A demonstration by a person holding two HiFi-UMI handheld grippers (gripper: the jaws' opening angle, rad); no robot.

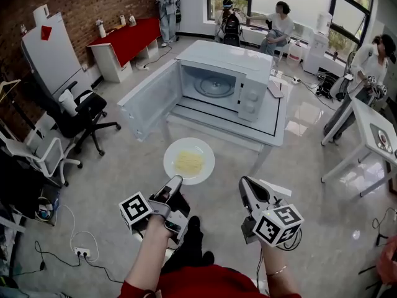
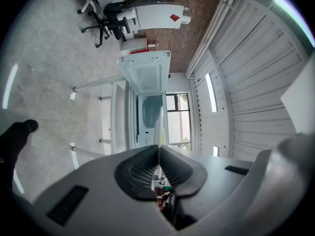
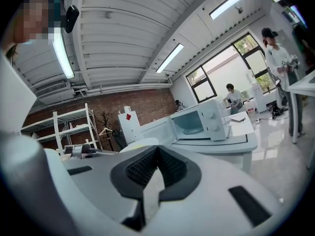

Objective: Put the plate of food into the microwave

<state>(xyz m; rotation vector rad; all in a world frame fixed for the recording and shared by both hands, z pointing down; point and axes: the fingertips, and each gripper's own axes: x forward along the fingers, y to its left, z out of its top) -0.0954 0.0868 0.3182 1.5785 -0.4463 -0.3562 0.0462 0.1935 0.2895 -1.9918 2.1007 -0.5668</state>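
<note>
Left gripper (image 1: pixel 176 180) pinches the plate (image 1: pixel 203 152); right gripper (image 1: pixel 243 180) is closed, empty. Next, carry the plate into the open microwave (image 1: pixel 217 54).

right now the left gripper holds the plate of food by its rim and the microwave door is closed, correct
Not quite. The head view shows the microwave door standing open, not closed. The rest holds: the left gripper is shut on the rim of the plate of food.
</note>
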